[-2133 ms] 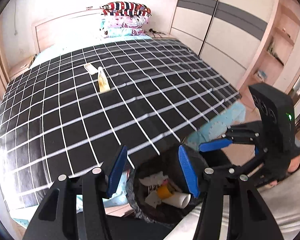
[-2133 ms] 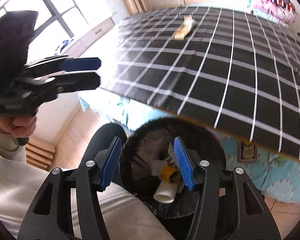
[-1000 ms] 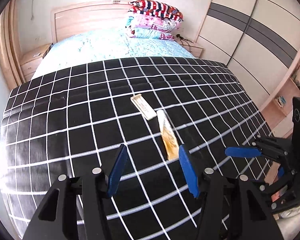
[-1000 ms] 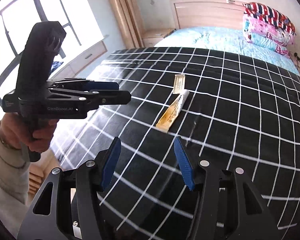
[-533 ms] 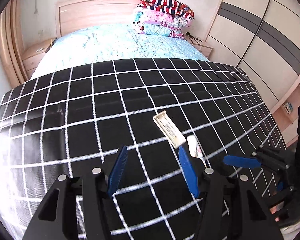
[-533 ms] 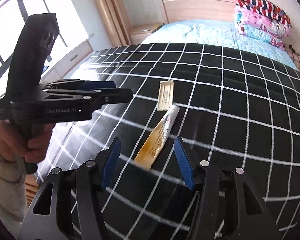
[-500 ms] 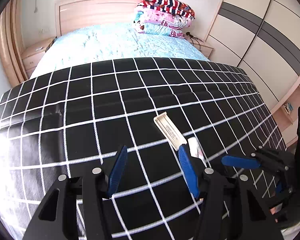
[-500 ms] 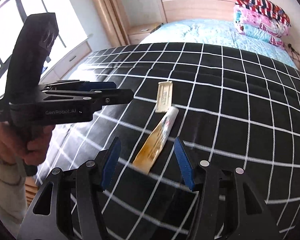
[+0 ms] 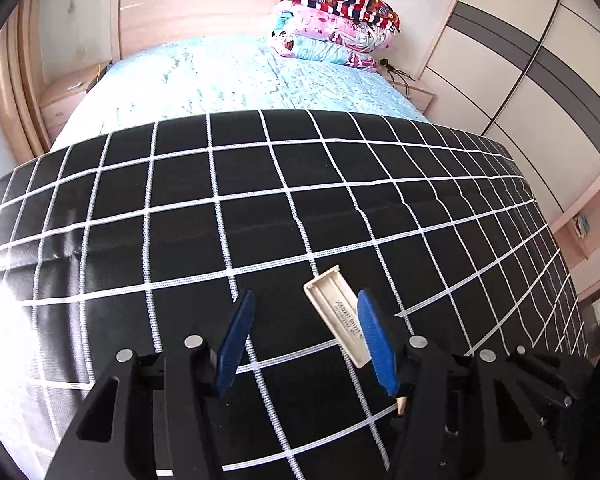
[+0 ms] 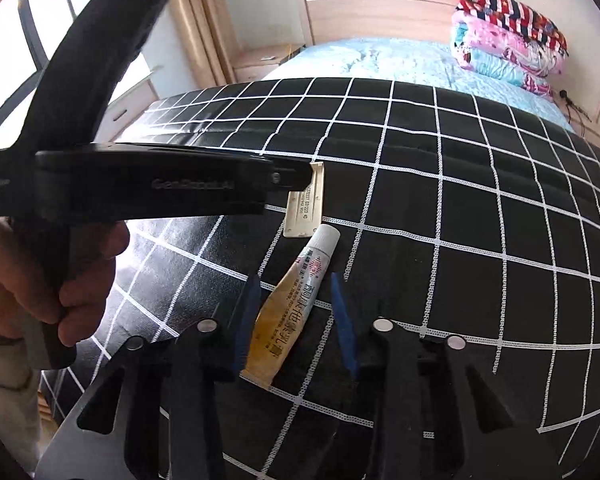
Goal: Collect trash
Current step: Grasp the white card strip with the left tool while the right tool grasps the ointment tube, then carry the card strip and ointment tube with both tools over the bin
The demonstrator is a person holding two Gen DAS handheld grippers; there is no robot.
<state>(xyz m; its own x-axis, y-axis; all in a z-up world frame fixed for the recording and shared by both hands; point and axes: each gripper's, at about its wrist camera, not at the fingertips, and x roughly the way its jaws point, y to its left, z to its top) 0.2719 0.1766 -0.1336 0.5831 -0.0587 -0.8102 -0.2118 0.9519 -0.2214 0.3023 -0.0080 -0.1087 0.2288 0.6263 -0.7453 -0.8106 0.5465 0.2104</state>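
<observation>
A: Where is the right hand-held gripper [image 10: 296, 312]?

B: Low over the bed, its blue fingers spread on either side of the squeezed tube [image 10: 290, 312]. They straddle the tube's flat yellow end; I cannot tell if they touch it.

A: And the left hand-held gripper [image 9: 306, 334]?

B: Also spread wide, holding nothing. The cream plastic case [image 9: 338, 316] lies just inside its right finger, partly hidden behind the pad.

A: How do the two pieces of trash sit?

B: Both lie flat on the black checked blanket [image 9: 180, 232], the tube's white cap just beside the case's near end.

A: Beyond them?

B: Light blue sheet [image 9: 236, 76], then stacked pillows [image 9: 336, 20] by the wooden headboard [image 9: 188, 12]
</observation>
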